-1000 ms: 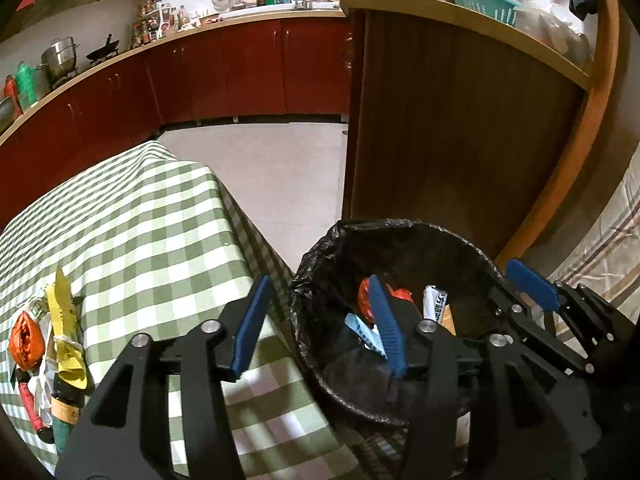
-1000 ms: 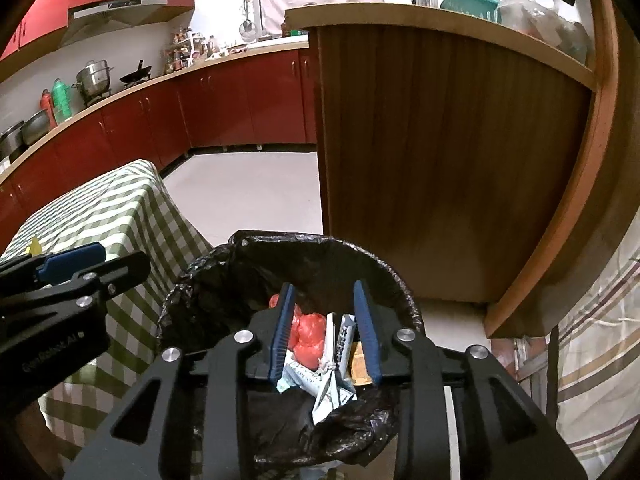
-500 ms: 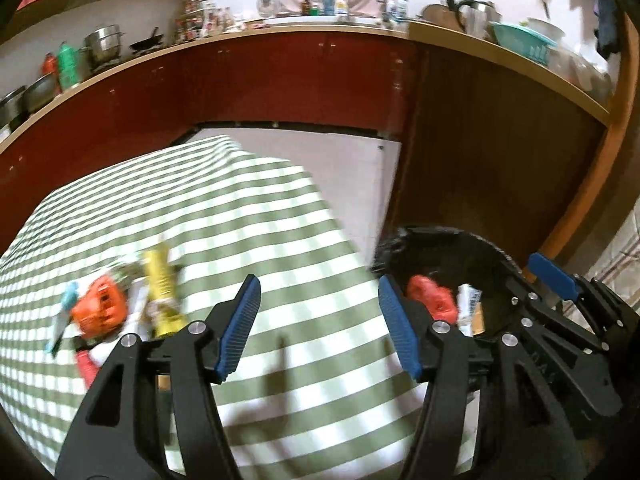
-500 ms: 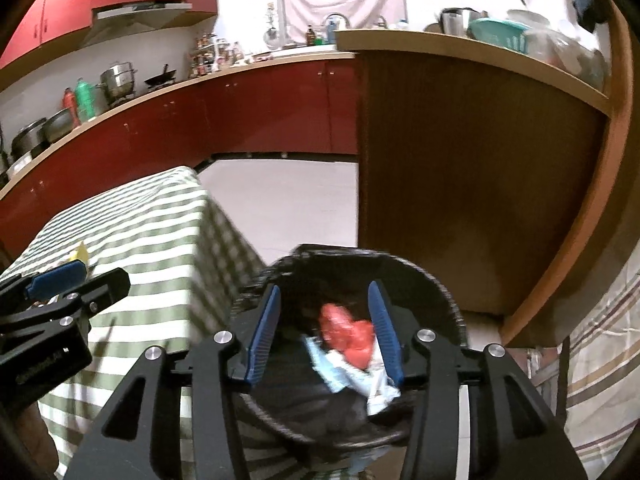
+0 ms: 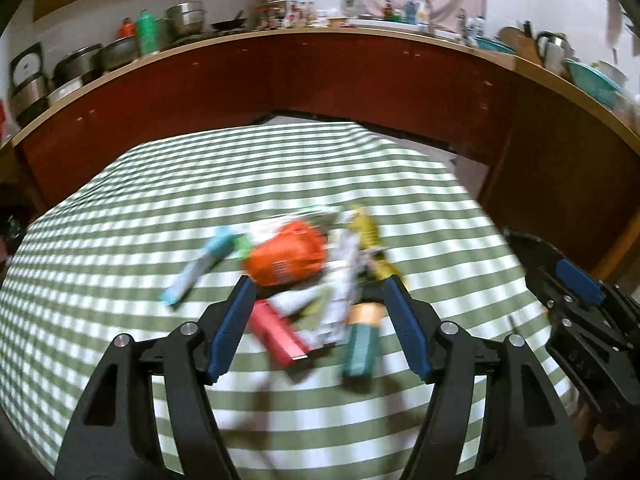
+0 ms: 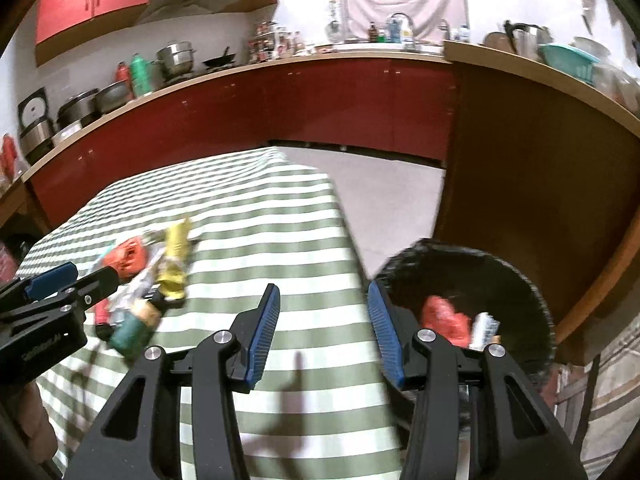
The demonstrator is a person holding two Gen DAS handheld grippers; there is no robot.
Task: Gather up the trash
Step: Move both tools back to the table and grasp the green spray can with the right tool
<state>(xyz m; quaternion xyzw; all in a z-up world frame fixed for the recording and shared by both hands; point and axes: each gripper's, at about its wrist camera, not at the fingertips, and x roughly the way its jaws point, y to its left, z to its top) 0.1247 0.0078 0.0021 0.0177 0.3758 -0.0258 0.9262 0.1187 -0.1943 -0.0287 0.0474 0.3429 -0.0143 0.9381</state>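
Currently we note both grippers empty. The left gripper (image 5: 318, 322) hangs over the trash pile (image 5: 308, 280), its jaws apart and just having been opening further, framing the pile with nothing touching the pads; we judge this spread is set to take the next piece. The right gripper (image 6: 324, 334) also has its jaws apart with nothing between them, opened within the last second; it sits over the near edge of the surface (image 6: 280, 216), the bin (image 6: 516, 280) just beside it.

Remaining trash: orange wrapper (image 5: 286, 256), yellow wrapper (image 5: 366, 232), light blue stick (image 5: 200, 268), pink bar (image 5: 276, 332), green tube (image 5: 362, 344), all clustered and overlapping, blurred. The bin, lined in black, already holds a red wrapper (image 6: 446, 320) and a white one (image 6: 484, 330).

Surface: green-and-white checked cloth. Room: kitchen, red cabinets (image 6: 320, 96), pots (image 6: 176, 54) on the counter.
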